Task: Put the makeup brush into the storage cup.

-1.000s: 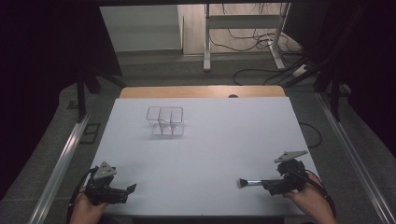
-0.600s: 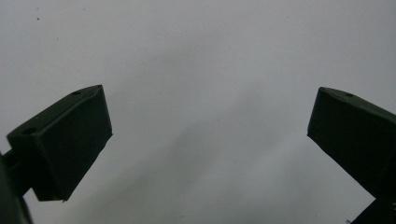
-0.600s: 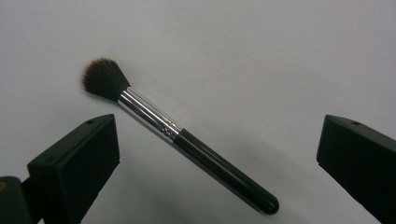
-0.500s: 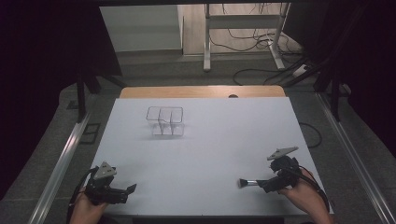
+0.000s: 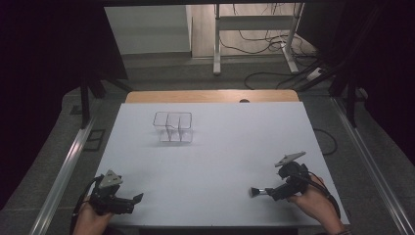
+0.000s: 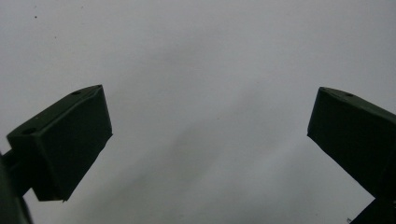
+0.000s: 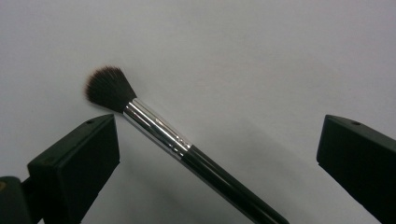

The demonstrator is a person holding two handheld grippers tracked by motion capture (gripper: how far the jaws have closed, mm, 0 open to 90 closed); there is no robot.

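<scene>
Makeup brush (image 7: pixel 177 144) lies flat on the white counter (image 5: pixel 220 152), near its front right corner, between the spread jaws of the right gripper (image 7: pixel 219 154). That gripper is open and grips nothing; neither jaw touches the brush, whose handle runs diagonally through the gap, dark bristles pointing away toward the far left of the right gripper view. The wide stance around the handle suggests the gripper is lined up to close on it. In the high view the brush (image 5: pixel 256 191) points toward the counter's middle from the right gripper (image 5: pixel 274 192), held low in the person's hand.

Left gripper (image 5: pixel 131 199) rests at the front left corner, jaws also wide apart and empty, bare counter between them, likely waiting its turn.

One clear organiser (image 5: pixel 172 126) with several compartments stands well apart, toward the far left of the counter, probably the brush's destination.

Count: one brush, one organiser, two grippers.
</scene>
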